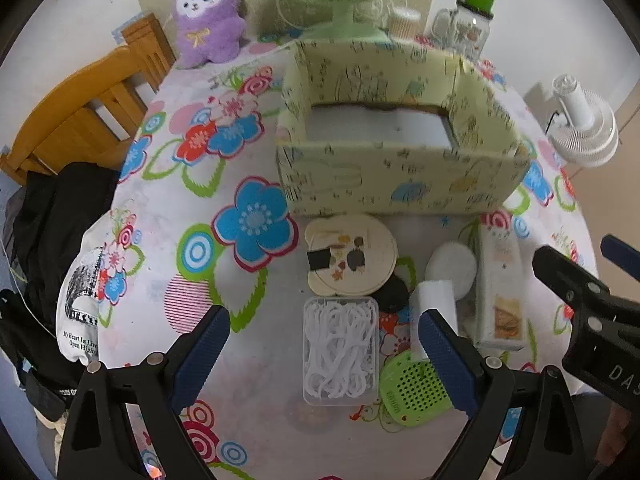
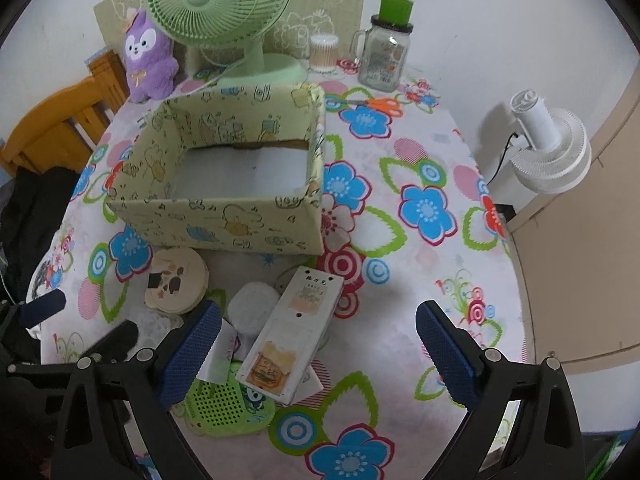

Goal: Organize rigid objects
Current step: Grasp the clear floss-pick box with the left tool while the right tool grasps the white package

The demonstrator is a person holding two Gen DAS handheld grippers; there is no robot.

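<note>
An empty yellow patterned box [image 1: 400, 184] [image 2: 224, 220] stands on the flowered table. In front of it lie a round cream tin [image 1: 352, 256] [image 2: 176, 280], a clear case of white floss picks [image 1: 340, 352], a white round pad [image 1: 452, 268] [image 2: 252, 304], a long white box [image 1: 500, 288] [image 2: 296, 332], a green perforated item [image 1: 412, 392] [image 2: 224, 404] and a small white block [image 1: 434, 300]. My left gripper [image 1: 324, 344] is open above the floss case. My right gripper [image 2: 316, 340] is open over the long white box; it also shows in the left wrist view [image 1: 580, 276].
A green fan [image 2: 216, 4], purple plush [image 2: 148, 56], glass jar with green lid [image 2: 384, 52] and cotton-swab cup [image 2: 324, 52] stand at the table's back. Orange scissors [image 2: 380, 104] lie near the jar. A wooden chair [image 1: 80, 112] stands left, a white fan [image 2: 552, 152] right.
</note>
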